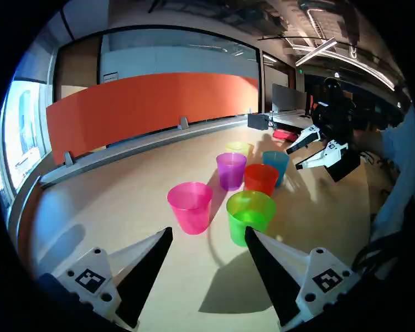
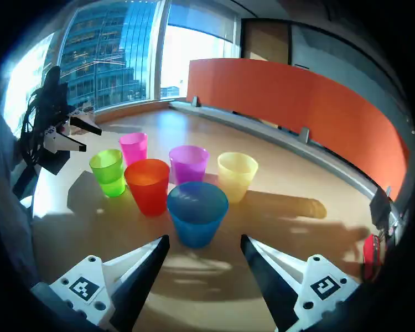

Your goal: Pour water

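Observation:
Several translucent plastic cups stand upright in a cluster on a light wooden table. In the left gripper view my left gripper [image 1: 208,239] is open, just short of the pink cup [image 1: 190,207] and the green cup [image 1: 250,216]. Behind them stand the purple cup [image 1: 231,170], the red cup [image 1: 260,179], the blue cup [image 1: 276,166] and the yellow cup [image 1: 239,148]. My right gripper [image 1: 295,157] shows open beyond the blue cup. In the right gripper view my right gripper [image 2: 205,243] is open, close to the blue cup [image 2: 197,214]. The left gripper [image 2: 91,139] hangs open near the green cup [image 2: 108,172].
An orange partition [image 1: 152,108] on a grey rail runs along the table's far side. A red object [image 1: 285,134] lies near the table's end, by a dark monitor [image 1: 288,98]. A person's sleeve [image 1: 398,138] is at the right. Large windows [image 2: 113,55] face the table.

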A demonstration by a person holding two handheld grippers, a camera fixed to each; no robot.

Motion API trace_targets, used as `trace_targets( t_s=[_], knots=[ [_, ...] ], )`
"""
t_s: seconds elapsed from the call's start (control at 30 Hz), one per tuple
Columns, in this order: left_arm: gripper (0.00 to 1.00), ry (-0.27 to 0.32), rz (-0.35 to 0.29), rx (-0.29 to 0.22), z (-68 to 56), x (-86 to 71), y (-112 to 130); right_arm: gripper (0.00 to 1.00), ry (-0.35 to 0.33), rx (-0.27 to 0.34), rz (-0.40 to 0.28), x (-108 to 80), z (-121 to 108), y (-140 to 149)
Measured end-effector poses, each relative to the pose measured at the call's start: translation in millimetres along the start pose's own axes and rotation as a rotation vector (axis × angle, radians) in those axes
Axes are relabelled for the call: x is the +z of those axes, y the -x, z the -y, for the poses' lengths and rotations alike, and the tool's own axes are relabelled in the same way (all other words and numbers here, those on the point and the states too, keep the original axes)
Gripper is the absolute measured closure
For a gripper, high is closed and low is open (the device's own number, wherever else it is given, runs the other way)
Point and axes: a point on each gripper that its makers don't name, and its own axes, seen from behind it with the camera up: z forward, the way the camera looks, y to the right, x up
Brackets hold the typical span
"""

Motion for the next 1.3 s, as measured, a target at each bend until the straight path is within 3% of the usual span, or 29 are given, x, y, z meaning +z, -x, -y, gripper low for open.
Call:
trace_targets(
  t_s=[0.37, 0.8, 1.3],
  knots=[
    [0.03, -0.113, -0.077, -0.014, 26.8, -13.5, -13, 0.0, 0.095, 0.021, -0.091, -21.5, -12, -19],
    [0.03, -0.296, -0.235, -0.008, 69.9, -40.5, -50, 0.0, 0.316, 0.077, -0.278, -45.3, -48, -60],
    [0.03, -0.435, -0.345, -0.029, 96.1, -65.0, -73, 0.0, 0.54, 0.136, -0.446, -74.3, -73, -90]
  ],
)
